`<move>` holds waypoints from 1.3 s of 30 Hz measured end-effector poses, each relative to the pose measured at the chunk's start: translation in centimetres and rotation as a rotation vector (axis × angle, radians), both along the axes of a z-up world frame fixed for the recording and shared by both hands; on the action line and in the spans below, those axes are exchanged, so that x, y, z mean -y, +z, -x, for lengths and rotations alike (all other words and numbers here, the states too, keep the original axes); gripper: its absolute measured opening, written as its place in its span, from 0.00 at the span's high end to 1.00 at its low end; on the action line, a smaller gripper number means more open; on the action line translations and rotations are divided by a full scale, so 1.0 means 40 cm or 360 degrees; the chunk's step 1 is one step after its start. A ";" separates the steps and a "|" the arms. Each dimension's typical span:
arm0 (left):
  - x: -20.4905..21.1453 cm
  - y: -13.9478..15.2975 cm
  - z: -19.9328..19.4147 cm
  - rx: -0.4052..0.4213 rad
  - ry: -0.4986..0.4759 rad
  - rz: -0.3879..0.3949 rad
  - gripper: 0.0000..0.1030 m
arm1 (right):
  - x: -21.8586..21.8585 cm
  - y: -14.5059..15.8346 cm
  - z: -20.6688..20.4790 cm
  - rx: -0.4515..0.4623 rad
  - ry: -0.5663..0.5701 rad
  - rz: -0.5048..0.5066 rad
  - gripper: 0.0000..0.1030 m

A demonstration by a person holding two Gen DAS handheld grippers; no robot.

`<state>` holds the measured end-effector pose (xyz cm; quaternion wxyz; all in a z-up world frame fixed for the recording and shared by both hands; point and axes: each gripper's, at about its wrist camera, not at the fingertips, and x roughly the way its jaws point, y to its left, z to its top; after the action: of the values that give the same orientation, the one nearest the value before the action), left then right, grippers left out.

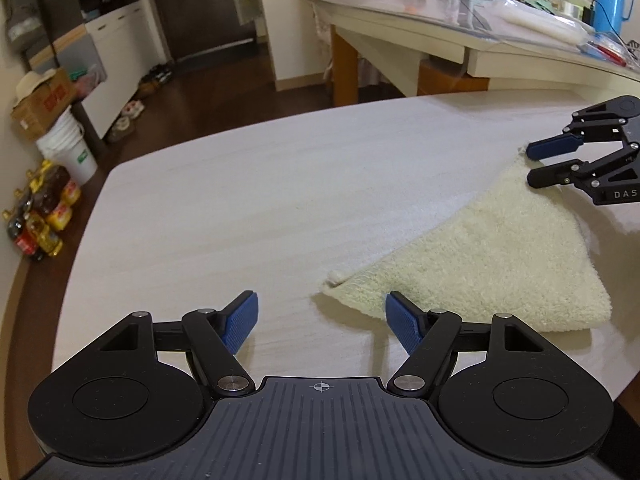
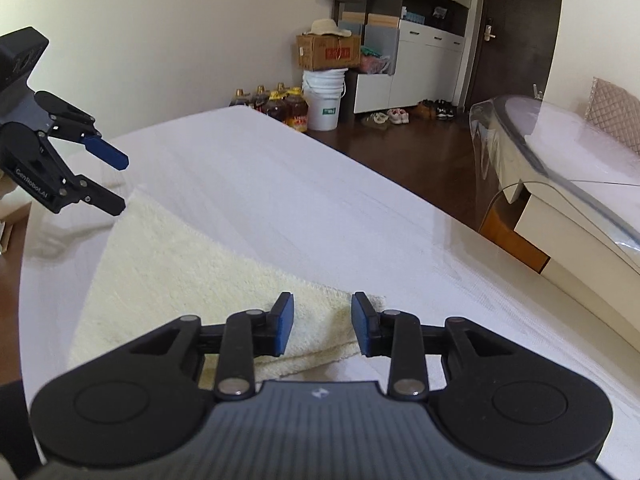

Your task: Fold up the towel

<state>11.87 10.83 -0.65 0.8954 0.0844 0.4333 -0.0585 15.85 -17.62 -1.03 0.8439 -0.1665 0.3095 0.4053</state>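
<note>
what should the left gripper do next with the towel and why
Probably ease the left gripper forward and down onto the near corner of the towel, then close. Its jaws stand wide open with nothing between them, and the corner lies flat on the table just ahead. The right gripper hangs open over the opposite corner, so neither end is held yet.

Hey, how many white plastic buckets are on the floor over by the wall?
2, stacked one on the other: the lower white plastic bucket stands on the dark floor beside the oil bottles, the upper bucket sits on it under a cardboard box. More may be hidden.
</note>
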 end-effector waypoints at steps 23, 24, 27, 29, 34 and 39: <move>0.019 -0.025 -0.101 0.0054 -0.0198 -0.0084 0.22 | 0.042 -0.014 0.114 0.0003 -0.0379 -0.0039 0.62; 0.018 -0.023 -0.104 0.0059 -0.0195 -0.0080 0.23 | 0.047 -0.013 0.114 -0.0001 -0.0387 -0.0059 0.62; 0.012 -0.007 -0.088 0.0096 -0.0152 -0.0033 0.24 | 0.074 0.005 0.118 -0.0010 -0.0434 -0.0146 0.54; 0.013 0.004 -0.065 0.0120 -0.0124 -0.0006 0.24 | 0.094 0.016 0.125 -0.0043 -0.0482 -0.0196 0.53; 0.033 0.006 0.006 0.0156 -0.0079 0.0022 0.19 | 0.139 0.023 0.164 -0.0120 -0.0567 -0.0307 0.53; 0.060 -0.004 0.079 0.0147 -0.0017 0.0062 0.18 | 0.150 0.024 0.207 -0.0125 -0.0593 -0.0358 0.52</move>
<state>8.72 8.43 -0.79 0.9156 0.0720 0.3898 -0.0676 7.57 -23.61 -0.08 0.9049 0.0046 0.3203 0.2804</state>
